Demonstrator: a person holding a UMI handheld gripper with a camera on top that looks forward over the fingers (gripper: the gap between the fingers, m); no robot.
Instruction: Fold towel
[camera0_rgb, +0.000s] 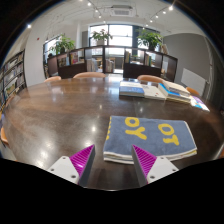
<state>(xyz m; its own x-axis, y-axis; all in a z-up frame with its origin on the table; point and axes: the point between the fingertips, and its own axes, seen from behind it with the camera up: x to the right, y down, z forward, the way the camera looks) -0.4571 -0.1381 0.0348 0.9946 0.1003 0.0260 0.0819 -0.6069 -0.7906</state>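
A folded blue-grey towel (152, 137) with yellow letters and a white edge lies flat on the dark wooden table (60, 115), just ahead of my fingers and a little to the right. My gripper (113, 160) is open and empty above the table's near edge. The left pad (81, 160) and the right pad (145, 158) stand wide apart, with bare table between them. The right finger is close to the towel's near edge; I cannot tell if it touches.
Several books or folded items (155, 90) lie at the table's far right. Chairs (88, 75) stand along the far side. Beyond are shelves, potted plants (100, 36) and windows.
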